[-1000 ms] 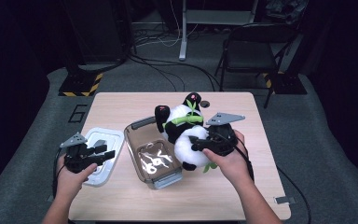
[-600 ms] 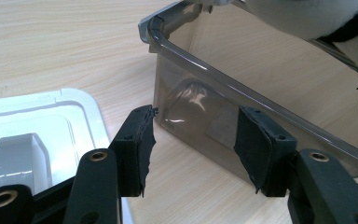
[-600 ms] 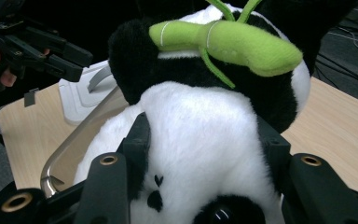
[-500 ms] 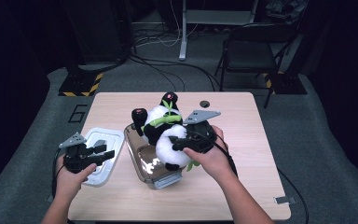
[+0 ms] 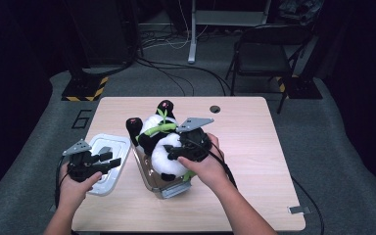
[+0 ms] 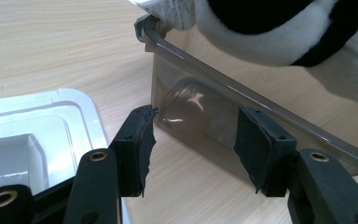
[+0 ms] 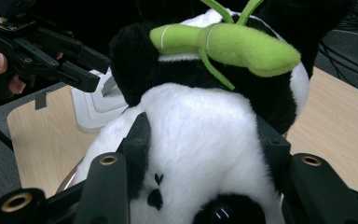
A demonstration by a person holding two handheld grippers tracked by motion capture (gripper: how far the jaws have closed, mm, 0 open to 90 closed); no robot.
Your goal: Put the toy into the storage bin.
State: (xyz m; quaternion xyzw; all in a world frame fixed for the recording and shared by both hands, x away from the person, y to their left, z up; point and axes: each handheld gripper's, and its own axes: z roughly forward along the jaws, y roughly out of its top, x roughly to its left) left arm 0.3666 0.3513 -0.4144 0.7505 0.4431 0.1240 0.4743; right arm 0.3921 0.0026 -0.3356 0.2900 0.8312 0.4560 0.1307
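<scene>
R gripper [image 5: 172, 152] pinches plush panda [image 5: 164, 147] betw. its fingers, panda's long axis tilted up and away, bin [image 5: 169, 188] directly below. L gripper [image 5: 108, 161] spread, empty, bin wall just ahead. Vs earlier: panda carried from beside bin to over it.

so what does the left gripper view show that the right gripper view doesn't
Left gripper view alone: the clear plastic box seen close through its wall, between the left gripper's open jaws. Right gripper view alone: the right gripper clamped on the panda's white body, its green bamboo sprig, and a thumb. Both: the plush panda, the white lid and the wooden table.
</scene>
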